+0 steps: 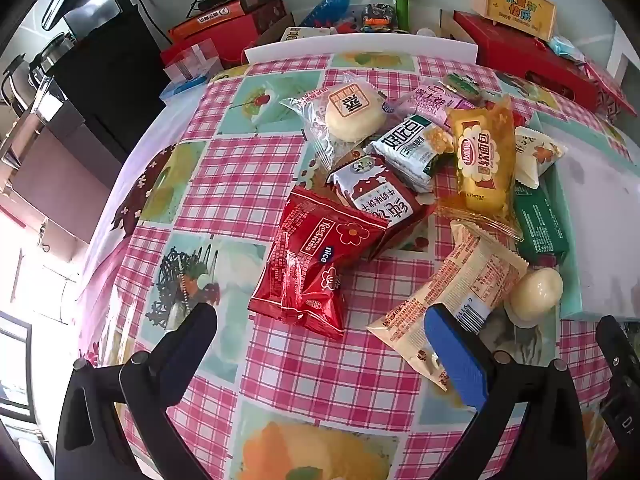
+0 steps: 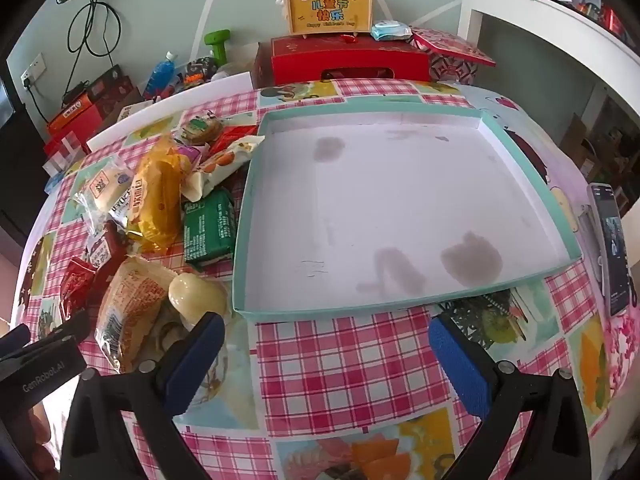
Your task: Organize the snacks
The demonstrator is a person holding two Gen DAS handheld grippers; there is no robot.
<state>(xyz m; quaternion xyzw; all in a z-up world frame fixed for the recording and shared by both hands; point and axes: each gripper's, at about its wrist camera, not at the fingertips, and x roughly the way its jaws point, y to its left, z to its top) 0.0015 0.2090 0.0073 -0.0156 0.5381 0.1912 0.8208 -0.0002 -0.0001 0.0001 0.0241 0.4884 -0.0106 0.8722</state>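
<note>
A heap of wrapped snacks lies on the checked tablecloth: a red packet (image 1: 316, 264), a dark red milk-biscuit pack (image 1: 376, 200), a round white pastry (image 1: 352, 114), a yellow bread pack (image 1: 482, 160), a green pack (image 1: 540, 224), a beige packet (image 1: 452, 292) and a pale egg-shaped snack (image 1: 536, 292). An empty shallow teal-rimmed box (image 2: 532, 168) sits to the right of the heap (image 2: 160, 200). My left gripper (image 1: 320, 344) is open, low over the cloth just in front of the red packet. My right gripper (image 2: 328, 348) is open before the box's near edge, holding nothing.
Red gift boxes (image 2: 344, 60), a yellow carry box (image 2: 330, 10), a blue bottle (image 2: 160, 74) and a green dumbbell (image 2: 218, 42) crowd the far table edge. A phone (image 2: 612, 244) lies at the right. The other gripper's body (image 2: 36, 364) shows at the left.
</note>
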